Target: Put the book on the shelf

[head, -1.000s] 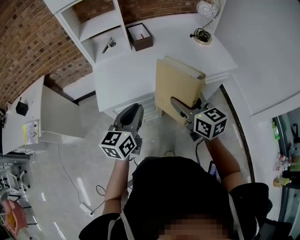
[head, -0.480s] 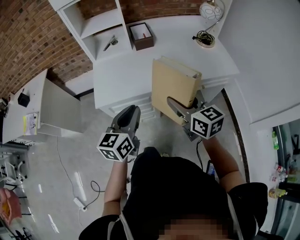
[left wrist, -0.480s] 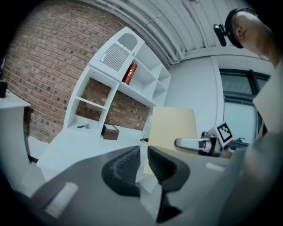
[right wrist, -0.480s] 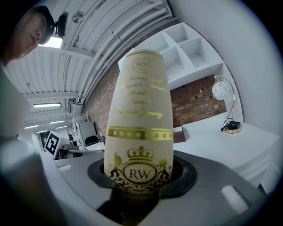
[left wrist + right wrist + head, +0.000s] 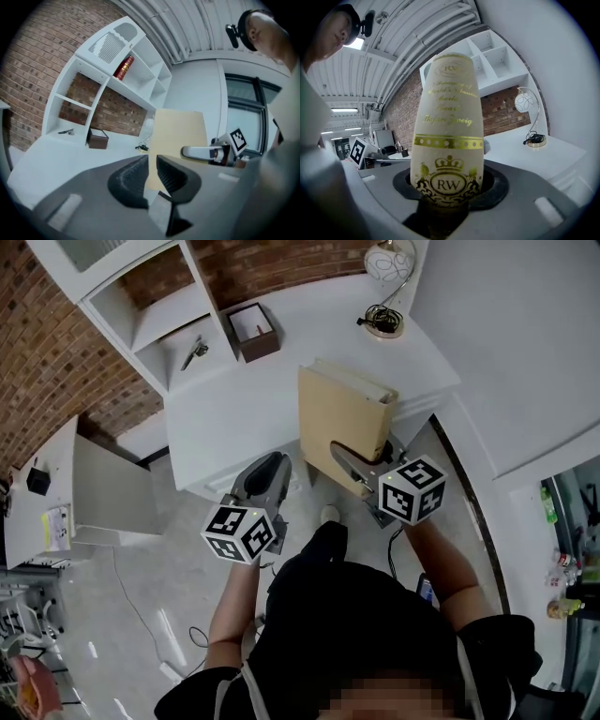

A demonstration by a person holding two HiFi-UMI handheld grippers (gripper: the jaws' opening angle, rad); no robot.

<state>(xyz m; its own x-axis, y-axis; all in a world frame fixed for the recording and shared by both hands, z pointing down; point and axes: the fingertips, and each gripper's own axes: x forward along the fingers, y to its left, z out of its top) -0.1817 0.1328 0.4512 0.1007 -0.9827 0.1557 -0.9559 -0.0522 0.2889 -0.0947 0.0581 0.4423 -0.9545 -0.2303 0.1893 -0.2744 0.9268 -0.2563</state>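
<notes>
A tan hardback book [image 5: 339, 418] stands upright in my right gripper [image 5: 364, 465], which is shut on its lower spine. In the right gripper view the spine [image 5: 449, 136] with gold print and a crown crest fills the middle, and the jaws press on both sides of it. The book hangs over the front edge of the white counter [image 5: 234, 413]. My left gripper [image 5: 265, 476] is to the book's left, jaws nearly together with nothing between them; its fingers [image 5: 129, 180] point at the book [image 5: 180, 136]. The white shelf unit [image 5: 141, 310] stands at the counter's far left, also seen as the shelf unit [image 5: 89, 89].
A brown open box [image 5: 251, 331] sits on the counter beside the shelf unit, and a small tool [image 5: 194, 352] lies in a low cubby. A globe lamp [image 5: 384, 277] stands at the back right. A red book [image 5: 123, 68] rests on an upper shelf. A white desk [image 5: 66, 493] is at left.
Both grippers and the book have come closer to the counter. The book now overhangs its front edge, and the shelf unit has shifted left in the head view.
</notes>
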